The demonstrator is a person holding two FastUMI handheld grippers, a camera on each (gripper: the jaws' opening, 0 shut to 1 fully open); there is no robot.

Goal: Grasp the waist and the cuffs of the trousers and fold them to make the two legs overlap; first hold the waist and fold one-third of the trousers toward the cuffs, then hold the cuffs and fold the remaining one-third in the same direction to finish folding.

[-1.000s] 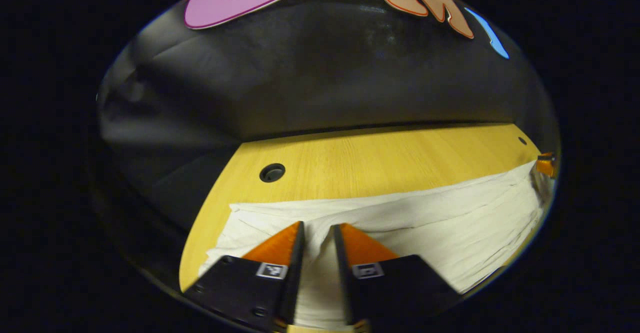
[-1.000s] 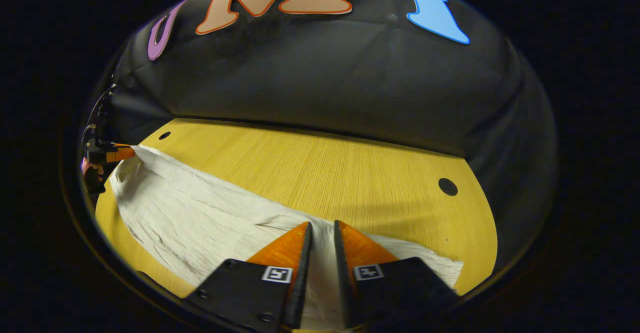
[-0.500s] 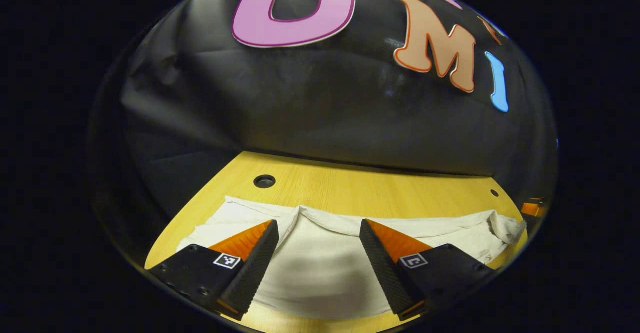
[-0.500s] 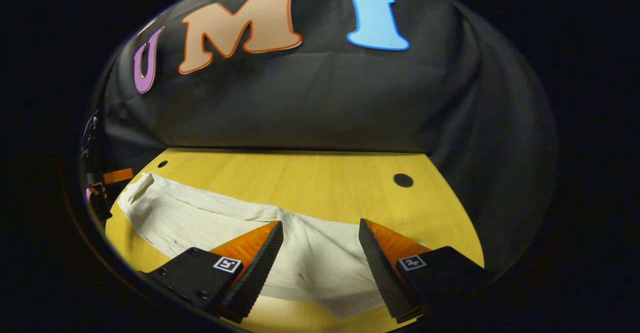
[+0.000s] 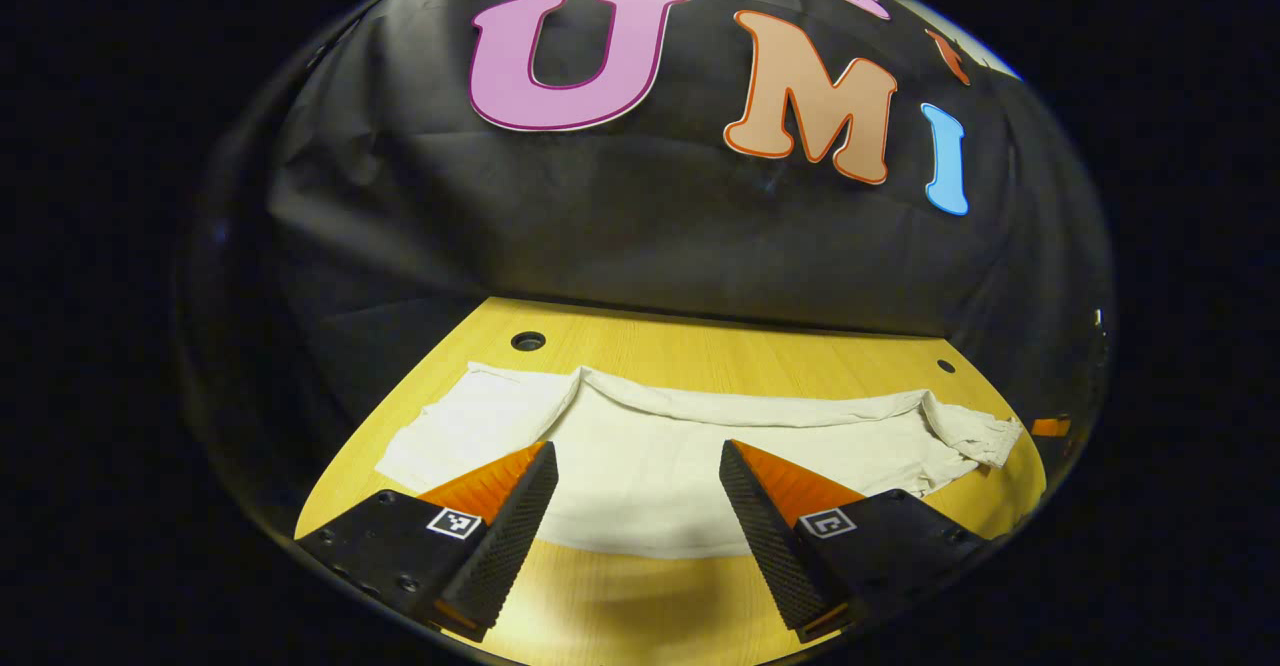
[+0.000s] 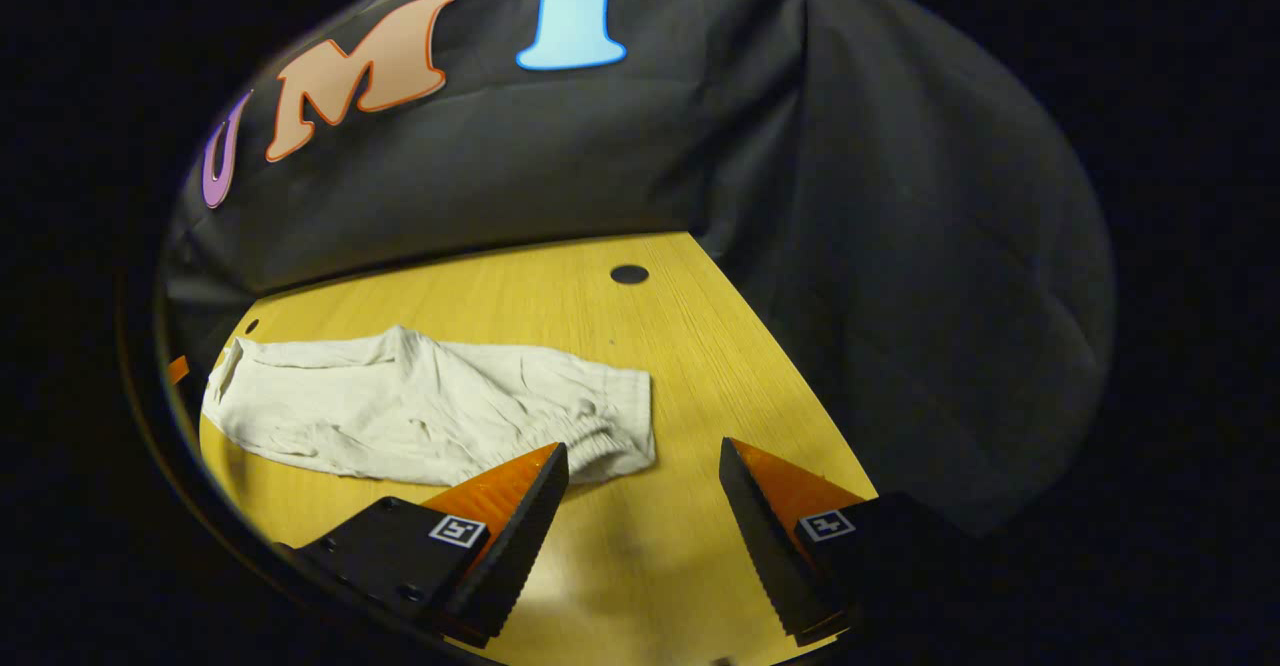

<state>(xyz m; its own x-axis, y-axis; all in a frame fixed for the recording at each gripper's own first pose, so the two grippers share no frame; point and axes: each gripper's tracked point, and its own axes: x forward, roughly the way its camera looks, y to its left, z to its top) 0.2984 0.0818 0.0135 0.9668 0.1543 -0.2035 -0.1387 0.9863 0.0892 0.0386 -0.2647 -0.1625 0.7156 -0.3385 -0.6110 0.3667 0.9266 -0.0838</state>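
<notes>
Two grippers, both empty | left gripper [image 5: 632, 491]: fingers spread wide, hovering above near edge of white trousers [image 5: 700, 451] lying flat lengthwise on wooden table [image 5: 700, 346] | right gripper [image 6: 640, 491]: fingers spread wide over bare table, elastic waist end [image 6: 610, 416] just beyond its left finger

Dim booth; light falls from above on the table [image 5: 700, 346], casting soft shadows. Both views sharp centrally, strongly bent at edges.
</notes>
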